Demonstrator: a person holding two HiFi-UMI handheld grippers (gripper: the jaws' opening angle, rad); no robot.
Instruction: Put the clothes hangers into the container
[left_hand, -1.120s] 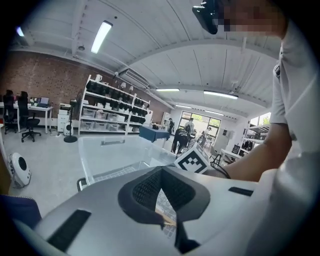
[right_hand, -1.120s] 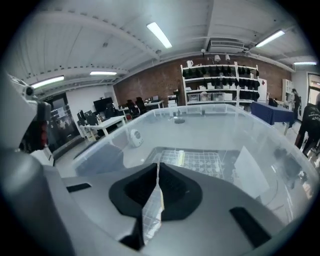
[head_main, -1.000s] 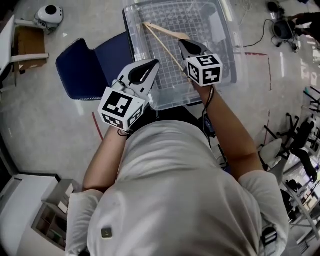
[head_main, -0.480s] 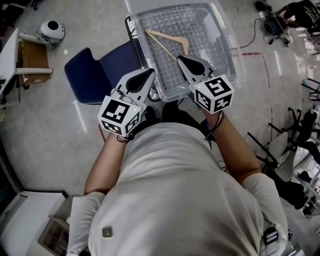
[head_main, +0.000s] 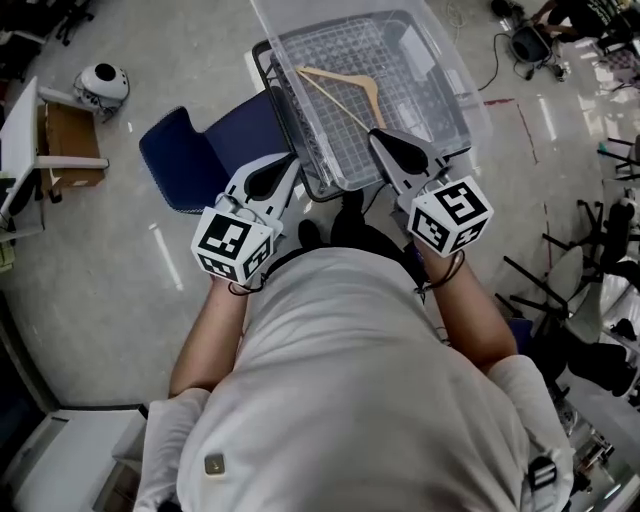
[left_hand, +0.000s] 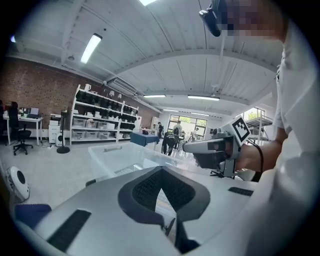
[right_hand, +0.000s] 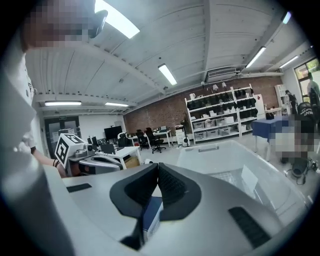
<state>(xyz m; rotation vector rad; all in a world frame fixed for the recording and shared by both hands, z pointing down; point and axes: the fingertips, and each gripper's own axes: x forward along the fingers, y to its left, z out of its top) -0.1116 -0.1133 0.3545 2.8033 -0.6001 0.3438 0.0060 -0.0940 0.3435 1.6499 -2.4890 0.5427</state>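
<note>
A wooden clothes hanger (head_main: 345, 90) lies inside the clear plastic container (head_main: 452, 80) on the floor ahead. Both grippers are drawn back near the person's chest, short of the container's near rim. My left gripper (head_main: 292, 159) points at the container's near left corner, jaws shut with nothing between them. Over the near rim my right gripper (head_main: 379, 136) is also shut and empty. The left gripper view shows my left gripper (left_hand: 160, 170), the container (left_hand: 115, 157) and the right gripper (left_hand: 192, 146) beside it. The right gripper view has my right gripper (right_hand: 157, 165) and the container (right_hand: 235, 155).
A dark blue chair (head_main: 215, 145) stands left of the container. Farther left are a white round device (head_main: 100, 82) and a cardboard box (head_main: 65, 130). Black office chairs (head_main: 600, 250) and cables crowd the right side. Shelving and desks line the far walls.
Both grippers have pulled back from the container toward the body, the right one rising from above the hanger. The hanger stays lying in the container.
</note>
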